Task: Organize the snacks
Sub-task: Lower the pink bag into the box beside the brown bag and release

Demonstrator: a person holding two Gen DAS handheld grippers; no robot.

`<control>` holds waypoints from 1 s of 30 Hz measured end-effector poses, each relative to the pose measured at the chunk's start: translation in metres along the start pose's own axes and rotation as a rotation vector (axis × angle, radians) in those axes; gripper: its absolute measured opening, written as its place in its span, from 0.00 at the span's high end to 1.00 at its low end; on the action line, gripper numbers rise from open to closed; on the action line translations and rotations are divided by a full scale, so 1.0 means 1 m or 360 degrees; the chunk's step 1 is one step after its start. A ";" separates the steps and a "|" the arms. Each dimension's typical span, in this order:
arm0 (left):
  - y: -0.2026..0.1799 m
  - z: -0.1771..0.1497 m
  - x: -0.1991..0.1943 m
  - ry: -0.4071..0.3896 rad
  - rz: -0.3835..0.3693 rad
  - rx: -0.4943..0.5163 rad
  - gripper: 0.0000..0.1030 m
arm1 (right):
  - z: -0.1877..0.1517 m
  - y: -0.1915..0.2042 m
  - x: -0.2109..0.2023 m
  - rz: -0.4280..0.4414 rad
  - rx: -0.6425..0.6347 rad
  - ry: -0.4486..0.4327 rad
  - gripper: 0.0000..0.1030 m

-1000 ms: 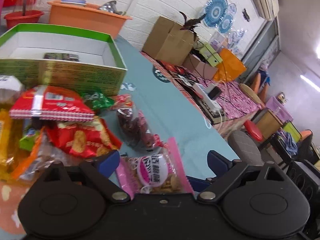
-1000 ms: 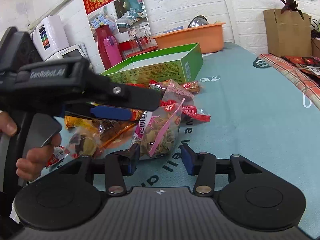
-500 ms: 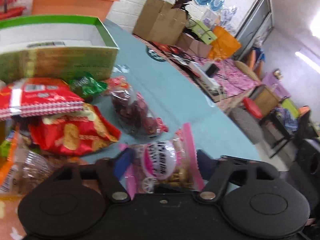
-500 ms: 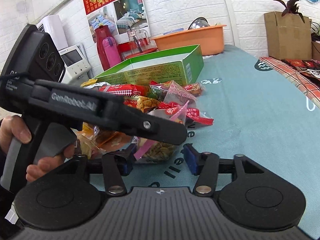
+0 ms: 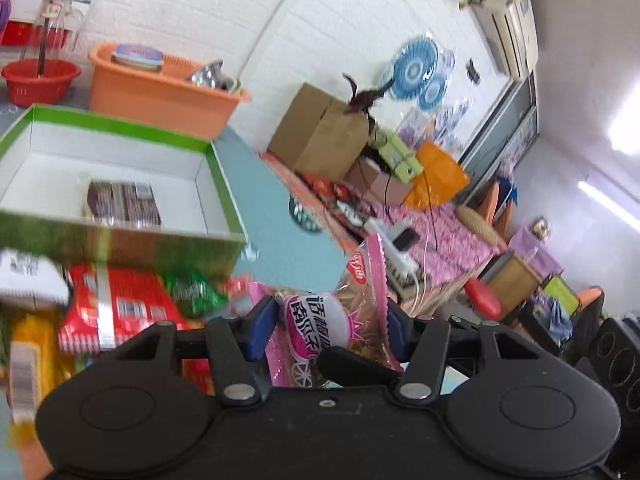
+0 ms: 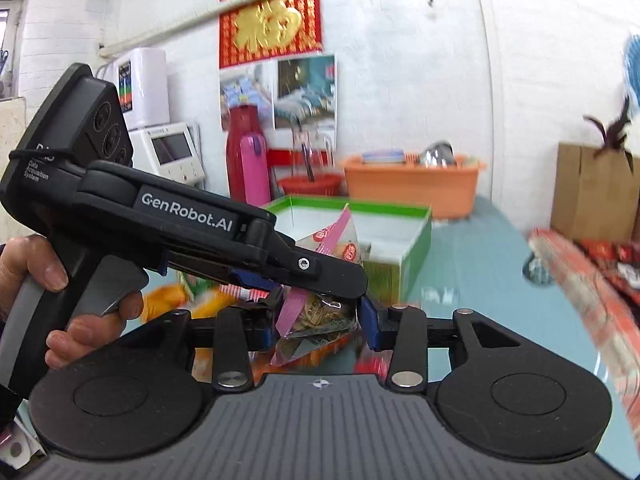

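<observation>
My left gripper (image 5: 326,330) is shut on a pink snack bag of seeds (image 5: 332,320) and holds it lifted above the table. My right gripper (image 6: 320,326) is shut on the lower part of the same pink bag (image 6: 320,312), with the left gripper's black body (image 6: 180,220) just above it. The green box (image 5: 216,184) with white inside stands behind, holding one dark packet (image 5: 122,204). A heap of snack packs lies in front of the box, among them a red pack (image 5: 116,304).
An orange tub (image 5: 160,92) and a red basin (image 5: 38,80) stand behind the box. A brown carton (image 5: 320,132) stands at the far right. The teal table (image 5: 280,236) ends at the right, with clutter beyond its edge.
Both grippers closed on the pink bag and raised it off the table. Both cameras tilted up, so the box and wall now fill more of the view.
</observation>
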State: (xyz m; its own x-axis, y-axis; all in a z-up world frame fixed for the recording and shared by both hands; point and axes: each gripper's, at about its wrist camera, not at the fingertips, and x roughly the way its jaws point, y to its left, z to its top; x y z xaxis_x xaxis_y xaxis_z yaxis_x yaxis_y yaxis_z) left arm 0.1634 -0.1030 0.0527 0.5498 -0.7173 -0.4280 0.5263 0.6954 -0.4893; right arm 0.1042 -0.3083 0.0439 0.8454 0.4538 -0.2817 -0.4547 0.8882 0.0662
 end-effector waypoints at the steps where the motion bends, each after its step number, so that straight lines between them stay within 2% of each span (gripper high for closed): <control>1: 0.001 0.008 0.000 -0.0020 -0.0002 0.0001 0.23 | 0.007 -0.002 0.006 0.0000 -0.0023 -0.0020 0.33; 10: 0.036 0.073 0.033 -0.0091 0.0014 -0.0110 0.23 | 0.050 -0.025 0.071 -0.0040 -0.0062 -0.0050 0.34; 15: 0.063 0.088 0.055 -0.0067 0.0045 -0.0161 0.23 | 0.053 -0.037 0.106 -0.0029 -0.0011 0.0004 0.34; 20: 0.086 0.090 0.078 -0.0011 0.0079 -0.0209 0.22 | 0.042 -0.051 0.132 -0.0001 0.0063 0.0078 0.33; 21: 0.090 0.089 0.082 0.0002 0.0086 -0.0219 0.21 | 0.039 -0.053 0.136 0.0003 0.0074 0.0092 0.32; 22: 0.094 0.088 0.086 0.0010 0.0094 -0.0227 0.11 | 0.035 -0.054 0.141 0.0005 0.0082 0.0109 0.31; 23: 0.098 0.086 0.088 0.0006 0.0108 -0.0243 0.00 | 0.031 -0.055 0.145 0.0006 0.0089 0.0126 0.27; 26: 0.103 0.085 0.083 -0.0054 0.0210 -0.0288 0.00 | 0.023 -0.057 0.151 -0.0051 0.0100 0.0166 0.00; 30: 0.096 0.088 0.058 -0.0108 0.0190 -0.0266 0.00 | 0.028 -0.060 0.131 -0.0105 0.0120 0.0093 0.00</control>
State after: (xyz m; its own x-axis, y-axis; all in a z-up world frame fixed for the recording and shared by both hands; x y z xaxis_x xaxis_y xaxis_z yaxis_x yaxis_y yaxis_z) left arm 0.3025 -0.0740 0.0477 0.6474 -0.6217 -0.4408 0.3432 0.7543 -0.5597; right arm 0.2501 -0.2997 0.0302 0.8541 0.3909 -0.3430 -0.3743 0.9200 0.1165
